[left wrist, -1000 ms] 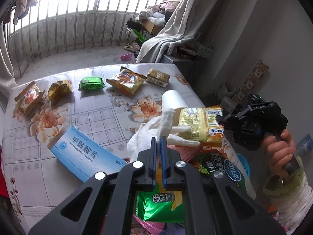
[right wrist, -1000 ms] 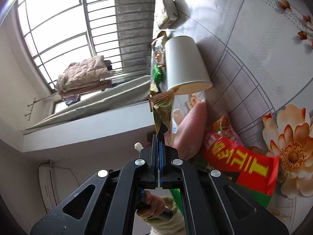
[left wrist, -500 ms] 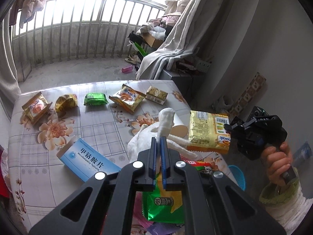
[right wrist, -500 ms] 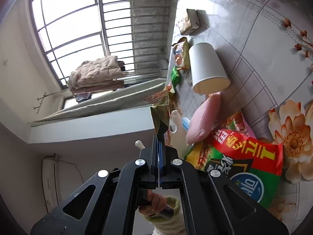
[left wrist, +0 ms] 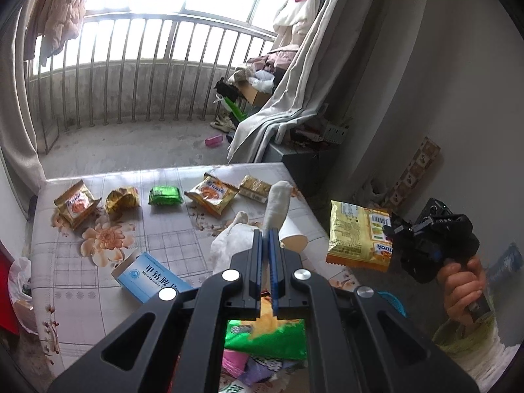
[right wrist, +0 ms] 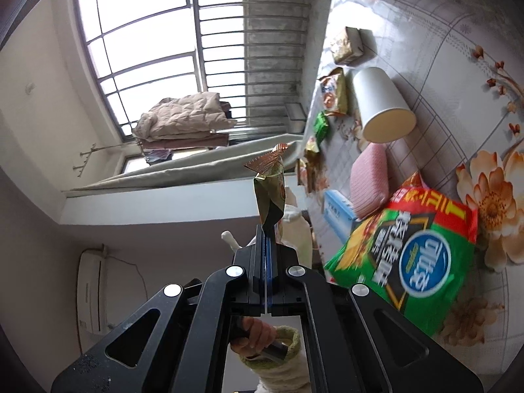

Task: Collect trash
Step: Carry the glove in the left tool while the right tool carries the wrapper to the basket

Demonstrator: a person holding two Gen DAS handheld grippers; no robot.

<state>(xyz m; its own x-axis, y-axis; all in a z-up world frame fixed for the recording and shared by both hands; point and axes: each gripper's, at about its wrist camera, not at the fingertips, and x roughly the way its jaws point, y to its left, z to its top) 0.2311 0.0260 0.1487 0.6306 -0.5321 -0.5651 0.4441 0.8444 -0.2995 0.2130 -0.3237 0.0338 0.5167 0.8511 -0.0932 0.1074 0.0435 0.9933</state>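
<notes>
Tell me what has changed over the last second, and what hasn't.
Both grippers rose. The right gripper lifted the yellow snack packet off the table and carried it out past the edge. The left gripper raised the white glove. Both stayed shut; the wrappers at the far edge and the blue box stayed put.

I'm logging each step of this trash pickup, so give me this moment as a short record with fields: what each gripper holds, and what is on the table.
left gripper: shut on a white glove
right gripper: shut on a yellow snack packet, held off the table's edge
table: floral cloth, litter on it
far row: four small snack packets and a crumpled gold wrapper
middle: white paper cup on its side, blue medicine box
near edge: large green and red snack bag
</notes>
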